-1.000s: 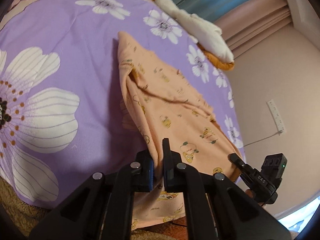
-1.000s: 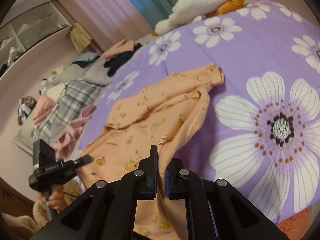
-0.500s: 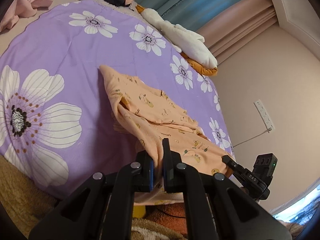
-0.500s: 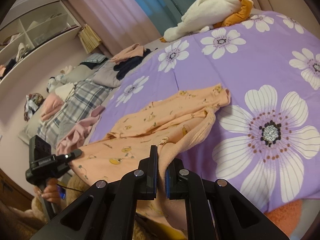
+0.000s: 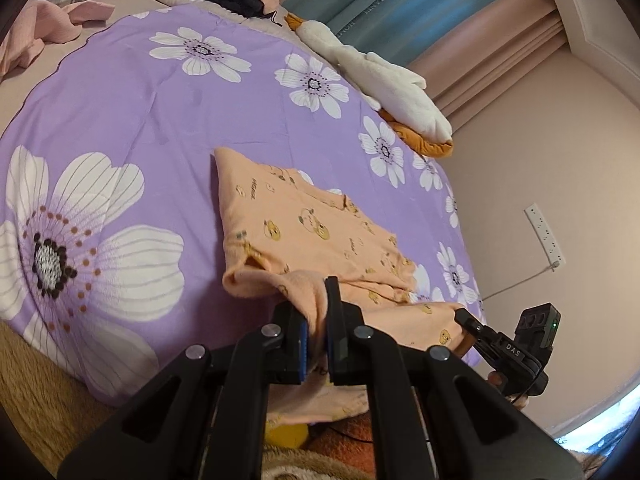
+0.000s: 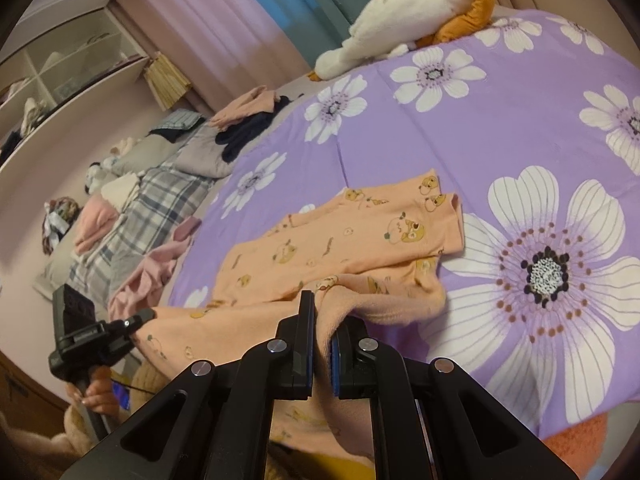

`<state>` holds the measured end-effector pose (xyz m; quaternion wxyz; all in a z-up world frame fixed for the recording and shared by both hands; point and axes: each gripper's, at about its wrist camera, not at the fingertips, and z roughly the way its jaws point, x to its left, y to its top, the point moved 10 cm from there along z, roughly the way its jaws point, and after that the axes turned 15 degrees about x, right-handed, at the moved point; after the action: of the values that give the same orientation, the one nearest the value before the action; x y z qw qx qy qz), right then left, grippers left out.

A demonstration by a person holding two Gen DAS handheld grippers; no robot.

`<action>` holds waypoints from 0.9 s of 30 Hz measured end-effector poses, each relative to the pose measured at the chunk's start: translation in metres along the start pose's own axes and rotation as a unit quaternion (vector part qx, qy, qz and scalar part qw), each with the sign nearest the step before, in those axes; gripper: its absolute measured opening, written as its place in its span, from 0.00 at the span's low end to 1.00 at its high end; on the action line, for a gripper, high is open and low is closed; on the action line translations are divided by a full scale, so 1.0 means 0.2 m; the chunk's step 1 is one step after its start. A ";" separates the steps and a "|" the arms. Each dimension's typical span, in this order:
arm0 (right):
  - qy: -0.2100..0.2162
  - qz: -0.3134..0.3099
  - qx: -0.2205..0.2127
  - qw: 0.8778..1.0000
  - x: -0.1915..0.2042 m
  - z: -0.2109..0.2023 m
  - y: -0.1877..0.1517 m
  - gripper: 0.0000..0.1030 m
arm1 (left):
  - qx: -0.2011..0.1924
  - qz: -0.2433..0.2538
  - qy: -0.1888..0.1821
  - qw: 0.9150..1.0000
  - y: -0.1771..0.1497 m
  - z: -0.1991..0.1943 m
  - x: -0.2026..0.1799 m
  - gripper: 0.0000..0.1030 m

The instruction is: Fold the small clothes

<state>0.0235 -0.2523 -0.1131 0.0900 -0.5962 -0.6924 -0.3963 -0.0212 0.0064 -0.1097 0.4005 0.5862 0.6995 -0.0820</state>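
A small peach garment with a yellow cartoon print (image 5: 312, 224) lies partly spread on the purple flowered bedspread (image 5: 120, 112), its near part hanging off the bed's edge. My left gripper (image 5: 316, 320) is shut on a bunched fold of its near edge. My right gripper (image 5: 466, 318) shows in the left wrist view, shut on another part of the same edge. In the right wrist view the garment (image 6: 360, 236) lies ahead, my right gripper (image 6: 322, 320) pinches thick folded cloth, and my left gripper (image 6: 140, 316) holds the edge at left.
A white and orange plush toy (image 5: 392, 88) lies at the bed's far edge. Pink, dark and plaid clothes (image 6: 132, 208) are piled at the far end of the bed. A wall with a power strip (image 5: 544, 232) is on the right. Shelves (image 6: 52, 80) stand behind.
Both grippers have pulled back and up with the garment's near edge. The garment has slid toward me and now lies flatter on the bedspread, with more of the bed in view.
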 end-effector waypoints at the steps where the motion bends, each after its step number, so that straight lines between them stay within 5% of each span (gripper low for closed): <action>1: 0.000 0.003 0.001 1.000 -0.01 0.02 0.02 0.08 | 0.001 0.001 0.005 1.000 0.01 0.01 0.01 0.06; 16: -0.100 0.039 0.032 0.994 -0.28 0.33 0.21 0.08 | 0.064 -0.031 0.108 0.992 0.28 0.44 0.32 0.06; 27: -0.115 0.056 0.048 0.991 -0.36 0.44 0.19 0.08 | 0.078 -0.046 0.087 0.992 0.27 0.54 0.40 0.08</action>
<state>0.1080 -0.2507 -0.1986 0.0609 -0.6707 -0.6817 -0.2860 0.0779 0.0203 -0.2139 0.2869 0.5877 0.7493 -0.1038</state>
